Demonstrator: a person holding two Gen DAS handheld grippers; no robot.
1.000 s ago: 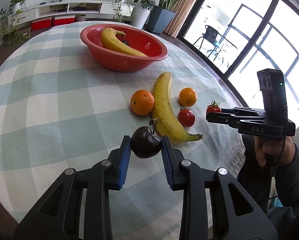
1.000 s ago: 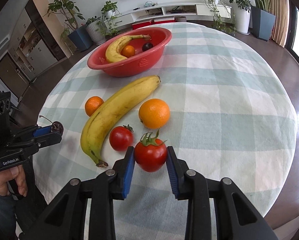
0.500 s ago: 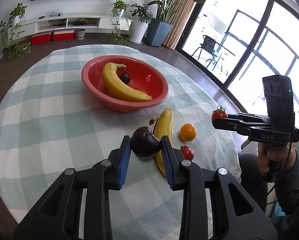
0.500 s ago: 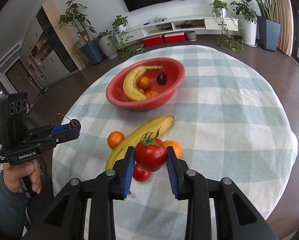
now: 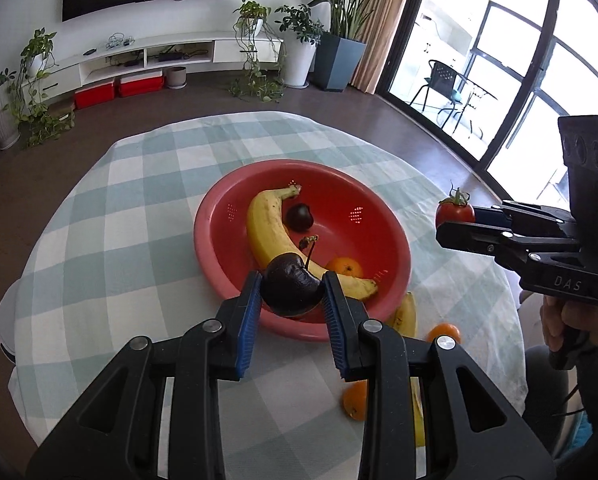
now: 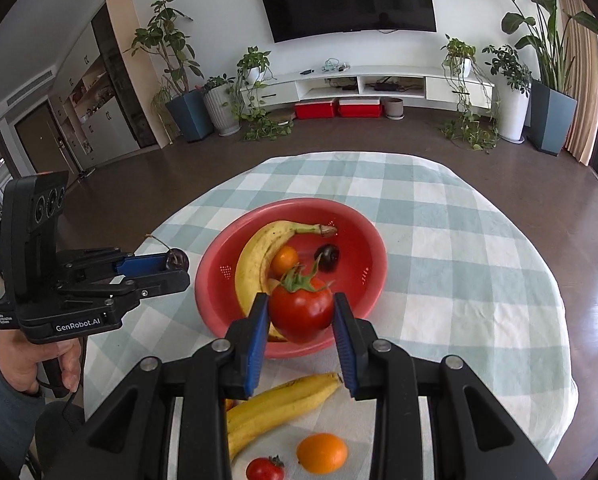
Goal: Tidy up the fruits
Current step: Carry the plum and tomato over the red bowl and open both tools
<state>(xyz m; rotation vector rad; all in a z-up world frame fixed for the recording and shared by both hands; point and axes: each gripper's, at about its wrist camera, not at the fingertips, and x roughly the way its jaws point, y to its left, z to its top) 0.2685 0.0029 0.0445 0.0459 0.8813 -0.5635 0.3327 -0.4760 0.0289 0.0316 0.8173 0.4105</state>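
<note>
My left gripper (image 5: pixel 293 300) is shut on a dark cherry-like fruit (image 5: pixel 291 289) with a stem, held in the air at the near rim of the red bowl (image 5: pixel 215 256). My right gripper (image 6: pixel 301 316) is shut on a red tomato (image 6: pixel 301 312) with a green calyx, also above the bowl's (image 6: pixel 373 240) near rim. In the bowl lie a banana (image 5: pixel 265 232), another dark fruit (image 5: pixel 299 217) and an orange (image 5: pixel 345 267). Each gripper shows in the other's view: the right gripper (image 5: pixel 455 218) with its tomato (image 5: pixel 454 212), the left gripper (image 6: pixel 175 262) with its dark fruit (image 6: pixel 177 258).
On the checked tablecloth (image 6: pixel 459 264) near me lie a second banana (image 6: pixel 283 404), an orange (image 6: pixel 322 453) and a small tomato (image 6: pixel 265 469); another orange (image 5: pixel 443 332) shows in the left wrist view. A person's hands hold both gripper handles. Beyond the round table are floor and plants.
Both grippers have risen and moved forward from the loose fruit toward the red bowl, each carrying its fruit. The bowl now lies directly behind both held fruits.
</note>
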